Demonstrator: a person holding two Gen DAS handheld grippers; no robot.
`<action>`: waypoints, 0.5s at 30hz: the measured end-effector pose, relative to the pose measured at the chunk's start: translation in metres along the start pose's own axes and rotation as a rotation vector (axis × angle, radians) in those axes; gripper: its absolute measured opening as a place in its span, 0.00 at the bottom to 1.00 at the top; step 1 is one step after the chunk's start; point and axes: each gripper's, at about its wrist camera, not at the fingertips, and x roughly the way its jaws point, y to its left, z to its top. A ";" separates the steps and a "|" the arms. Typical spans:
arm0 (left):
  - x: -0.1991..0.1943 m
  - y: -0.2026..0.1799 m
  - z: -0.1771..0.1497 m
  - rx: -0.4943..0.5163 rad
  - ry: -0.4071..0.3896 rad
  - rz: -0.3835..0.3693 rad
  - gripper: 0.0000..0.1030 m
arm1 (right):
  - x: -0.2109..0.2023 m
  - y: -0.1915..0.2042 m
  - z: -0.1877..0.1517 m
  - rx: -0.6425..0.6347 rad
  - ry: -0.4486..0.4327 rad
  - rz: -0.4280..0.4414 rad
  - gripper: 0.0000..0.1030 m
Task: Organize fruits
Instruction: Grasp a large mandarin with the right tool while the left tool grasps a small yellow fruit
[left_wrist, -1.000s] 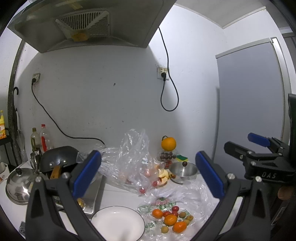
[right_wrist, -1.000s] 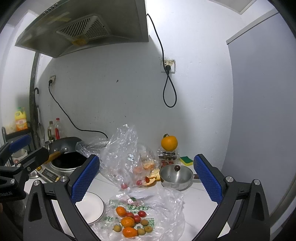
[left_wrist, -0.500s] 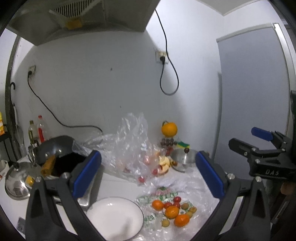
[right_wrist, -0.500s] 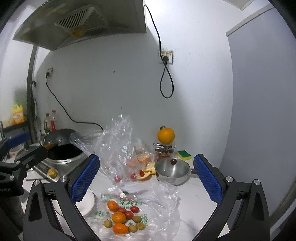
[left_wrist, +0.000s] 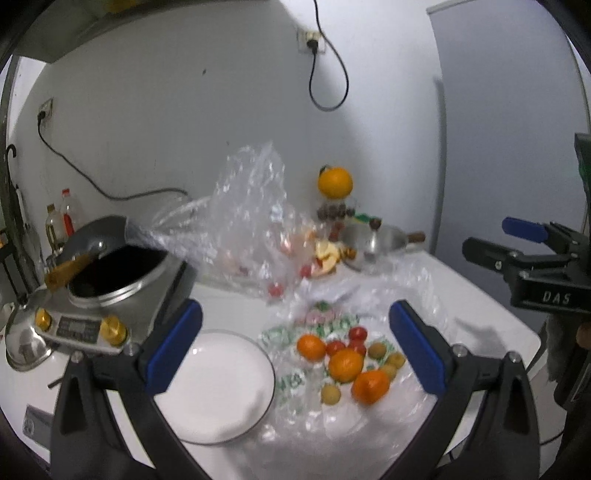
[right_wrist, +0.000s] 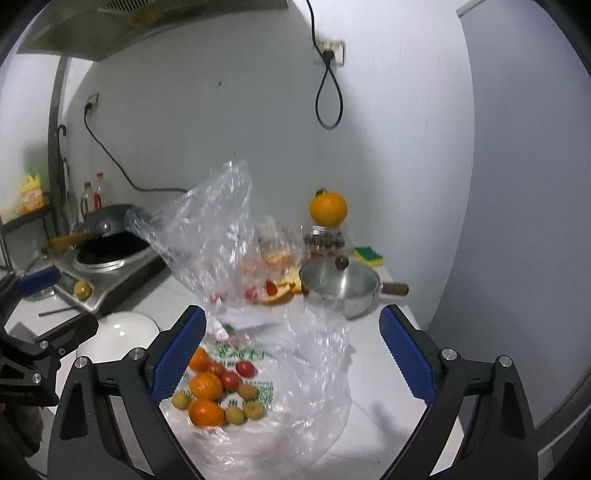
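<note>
On the counter (left_wrist: 461, 295), the mandarins (left_wrist: 345, 363) lay in a row running from far-left to near-right. The left gripper (left_wrist: 295, 343) and right gripper (right_wrist: 291, 350) both had jaws wide, empty; the right's had just been closing slightly.

Kitchen corner. White wall (right_wrist: 207, 110), scuffed; socket (right_wrist: 330, 51) with black looped cord (right_wrist: 327, 99); second socket (right_wrist: 92, 100) at left, cord trailing down. Grey panel (right_wrist: 524, 184) at right. Range hood (right_wrist: 110, 33) upper left. White counter (right_wrist: 384, 373). Dark shelf (right_wrist: 26, 221) far left. Light dim, cool.
</note>
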 end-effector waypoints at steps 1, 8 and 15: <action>0.002 0.001 -0.004 -0.002 0.009 0.001 0.99 | 0.004 0.001 -0.005 -0.002 0.016 0.007 0.94; 0.012 0.004 -0.030 -0.004 0.091 -0.008 0.98 | 0.026 0.016 -0.028 -0.031 0.101 0.044 0.86; 0.011 0.015 -0.044 -0.025 0.115 -0.023 0.98 | 0.040 0.036 -0.044 -0.069 0.152 0.072 0.86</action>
